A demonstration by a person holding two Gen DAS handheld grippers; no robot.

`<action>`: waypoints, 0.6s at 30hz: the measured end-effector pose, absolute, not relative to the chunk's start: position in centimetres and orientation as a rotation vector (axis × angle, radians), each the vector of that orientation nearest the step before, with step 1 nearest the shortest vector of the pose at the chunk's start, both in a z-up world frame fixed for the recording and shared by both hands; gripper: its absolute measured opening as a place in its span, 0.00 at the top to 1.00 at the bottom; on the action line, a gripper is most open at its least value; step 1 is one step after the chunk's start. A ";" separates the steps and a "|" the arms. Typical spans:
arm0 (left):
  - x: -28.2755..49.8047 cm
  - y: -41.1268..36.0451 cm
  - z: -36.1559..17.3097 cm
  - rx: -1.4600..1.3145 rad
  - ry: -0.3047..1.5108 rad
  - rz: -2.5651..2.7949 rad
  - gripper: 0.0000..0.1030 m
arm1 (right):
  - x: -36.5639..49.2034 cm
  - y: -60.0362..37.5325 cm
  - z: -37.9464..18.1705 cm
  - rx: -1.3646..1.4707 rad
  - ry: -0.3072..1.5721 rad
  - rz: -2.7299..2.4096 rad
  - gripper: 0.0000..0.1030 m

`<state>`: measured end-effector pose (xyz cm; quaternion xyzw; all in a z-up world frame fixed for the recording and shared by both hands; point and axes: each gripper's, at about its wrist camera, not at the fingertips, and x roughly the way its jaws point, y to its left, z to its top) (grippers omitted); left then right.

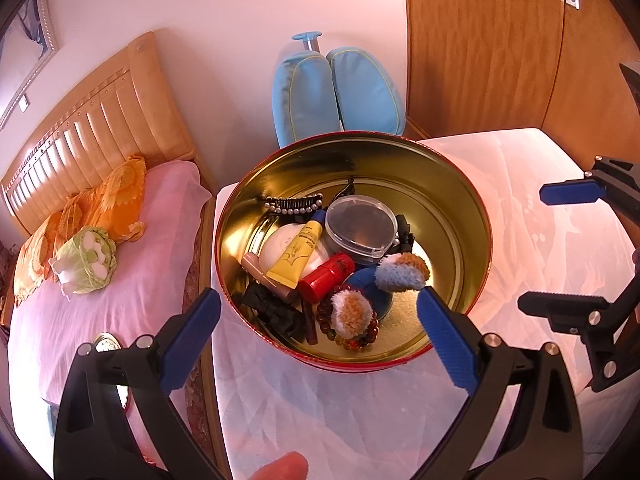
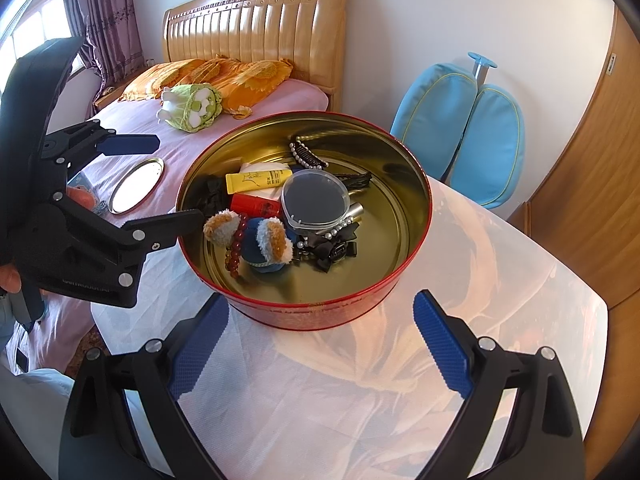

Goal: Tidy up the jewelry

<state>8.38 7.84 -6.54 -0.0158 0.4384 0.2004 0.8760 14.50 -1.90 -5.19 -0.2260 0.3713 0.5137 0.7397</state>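
So there's this big round red tin (image 2: 320,312), gold inside, sitting on a table covered with a white cloth (image 2: 360,380), right beside the bed (image 2: 132,120). It's loaded with stuff: a clear round tub with a lid (image 1: 360,226), a yellow tube (image 1: 296,256), a small red canister (image 1: 326,278), a pearl hair clip (image 1: 294,204), a bead bracelet (image 1: 352,338), a blue pouch with fluffy pom-poms (image 2: 264,244) and some black bows (image 2: 332,246). Left tongs (image 1: 318,320) hang at the tin's near edge, spread wide, holding nothing. Right tongs (image 2: 320,340) likewise, released, just short of the tin. A small mirror (image 2: 136,190) lies on the bed.
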 end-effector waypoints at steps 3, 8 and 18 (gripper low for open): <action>8.4 7.8 -6.6 -0.031 0.914 0.417 0.07 | 14.5 -1.9 -5.2 -0.497 0.815 1.127 0.08; 8.4 7.8 -6.6 -0.030 0.914 0.415 0.07 | 14.5 -1.9 -5.2 -0.497 0.815 1.127 0.08; 8.5 7.7 -6.6 -0.030 0.914 0.411 0.07 | 14.6 -1.9 -5.2 -0.497 0.817 1.124 0.08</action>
